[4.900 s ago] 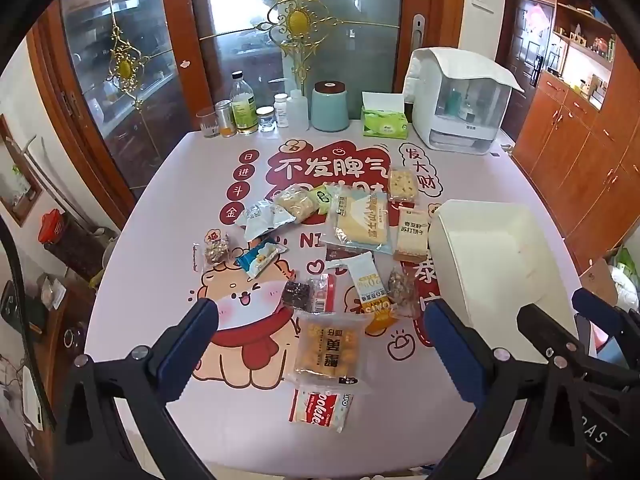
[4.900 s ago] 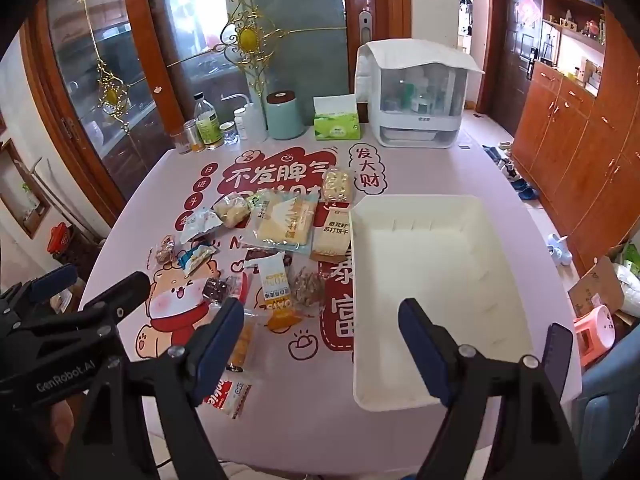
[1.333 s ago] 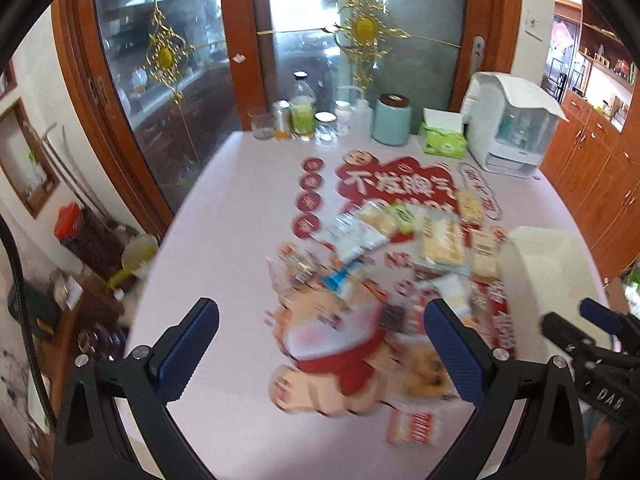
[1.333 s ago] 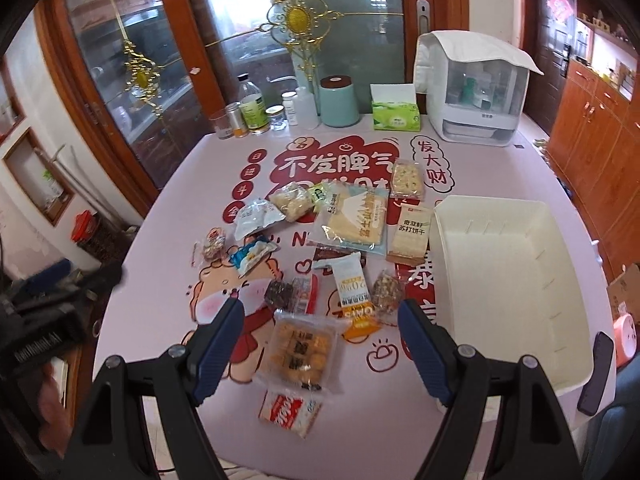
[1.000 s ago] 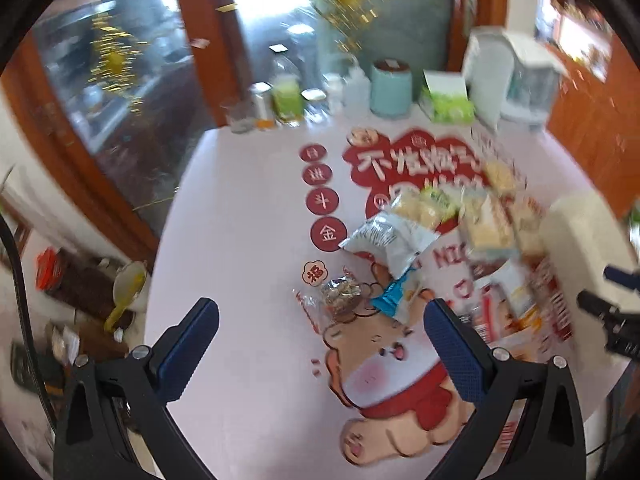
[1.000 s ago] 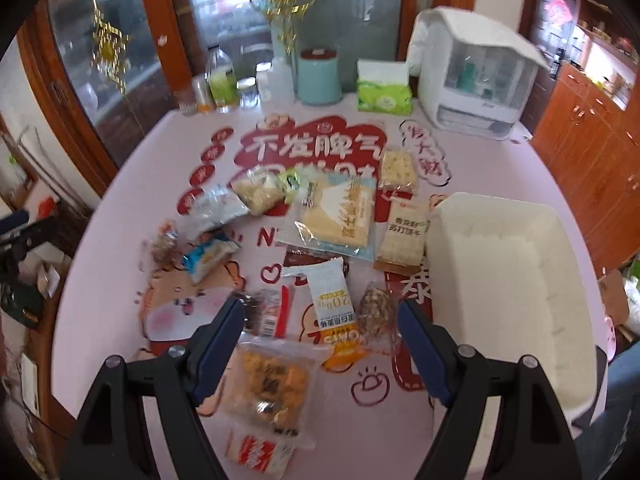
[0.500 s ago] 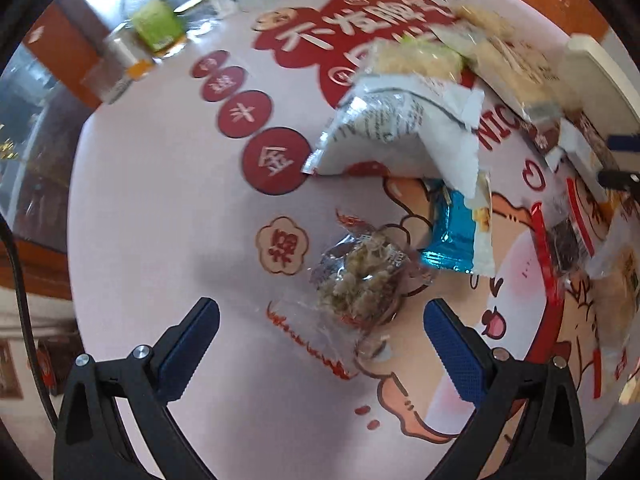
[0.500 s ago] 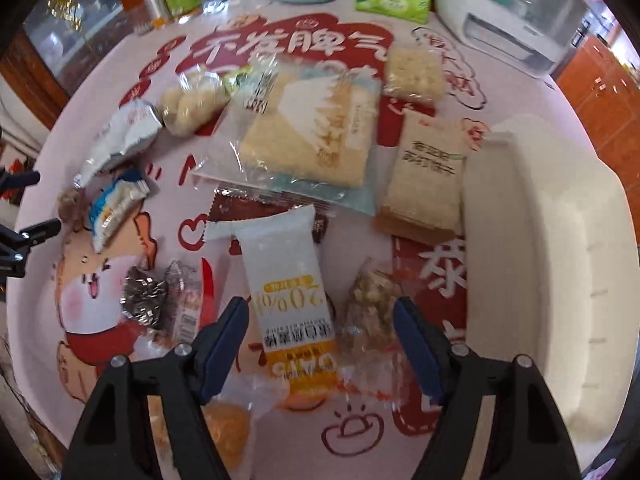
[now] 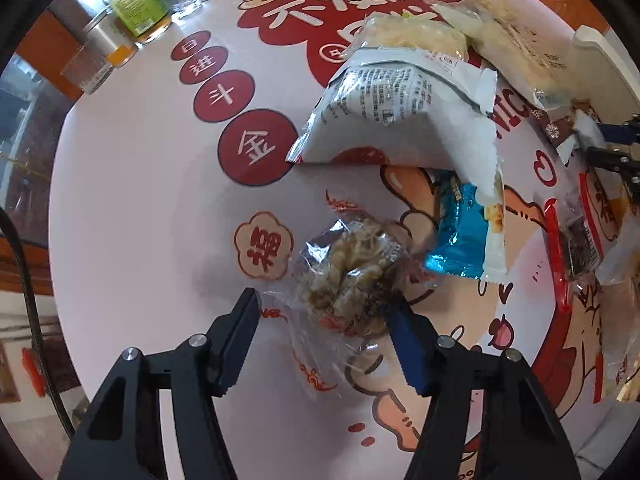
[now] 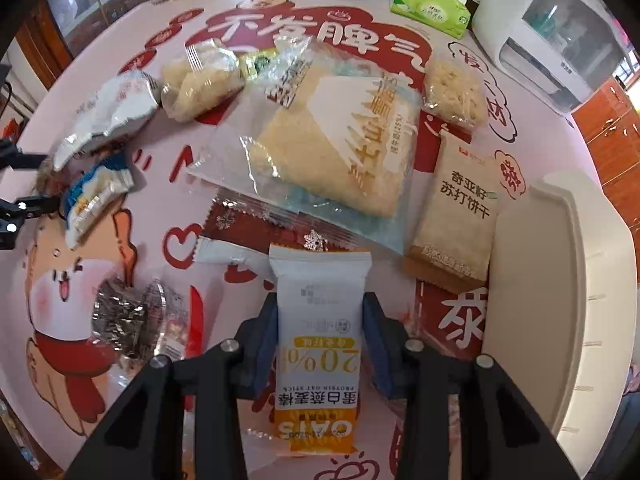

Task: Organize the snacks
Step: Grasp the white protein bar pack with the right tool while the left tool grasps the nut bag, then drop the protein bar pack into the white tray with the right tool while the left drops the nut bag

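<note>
Right gripper [image 10: 320,326] just closed onto the white-and-orange oat bar [image 10: 318,344] on the table [image 10: 168,208], brown-wrapped bar [image 10: 256,222] and white bin [image 10: 568,288] close by. Left gripper [image 9: 324,322] narrowed around the clear-wrapped snack [image 9: 352,276], right pad touching, left pad apart; blue packet [image 9: 460,232] just beside.

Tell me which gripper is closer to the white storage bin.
Right. The right gripper is clamped on the oat bar packet just beside the white bin. The left gripper straddles a clear-wrapped snack across the table, far from the bin.
</note>
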